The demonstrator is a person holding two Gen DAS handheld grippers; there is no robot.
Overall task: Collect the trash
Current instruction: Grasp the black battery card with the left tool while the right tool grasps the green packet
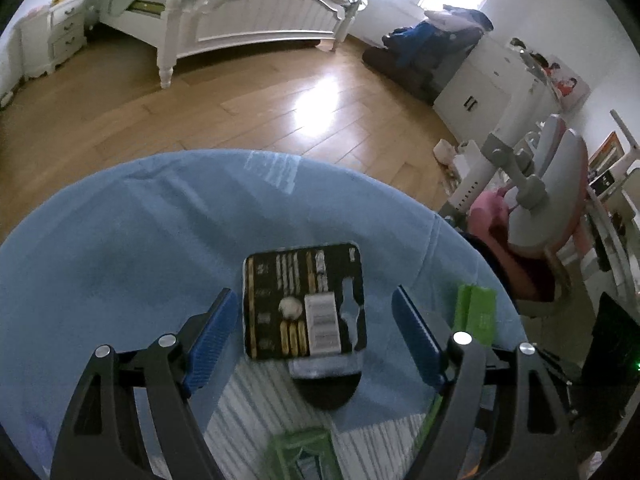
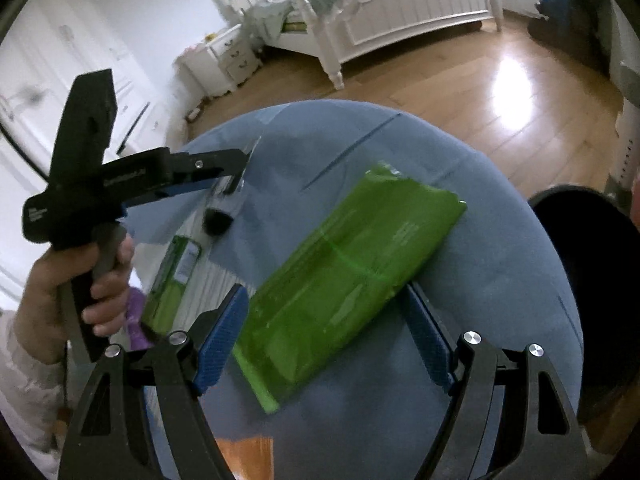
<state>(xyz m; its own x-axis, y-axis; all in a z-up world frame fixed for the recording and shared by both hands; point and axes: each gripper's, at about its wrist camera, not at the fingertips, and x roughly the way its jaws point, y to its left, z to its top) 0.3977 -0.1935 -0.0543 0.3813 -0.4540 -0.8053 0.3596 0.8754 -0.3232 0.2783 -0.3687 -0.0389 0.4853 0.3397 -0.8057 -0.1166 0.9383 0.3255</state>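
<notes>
Containers: dark round bin (image 2: 588,300) at far right of the right wrist view, just beside the blue-covered table (image 2: 480,240); inside is black, contents can't tell.

Left to right, left wrist view: left gripper (image 1: 312,332) spread wide, blue pads either side of a black-and-gold packet (image 1: 304,300) lying flat on the blue cloth. Pads near the packet's edges, contact can't tell, nothing pinched. A dark rounded object (image 1: 326,384) pokes out just under the packet's near edge. Green wrapper (image 1: 476,312) right of the right pad, blurred. Another green item (image 1: 300,456) at the near edge.

Right wrist view: left gripper seen at left in a hand (image 2: 76,280). Right gripper (image 2: 324,332) spread wide around the near end of the green wrapper (image 2: 352,276), which lies diagonally on the cloth. Not squeezed.
</notes>
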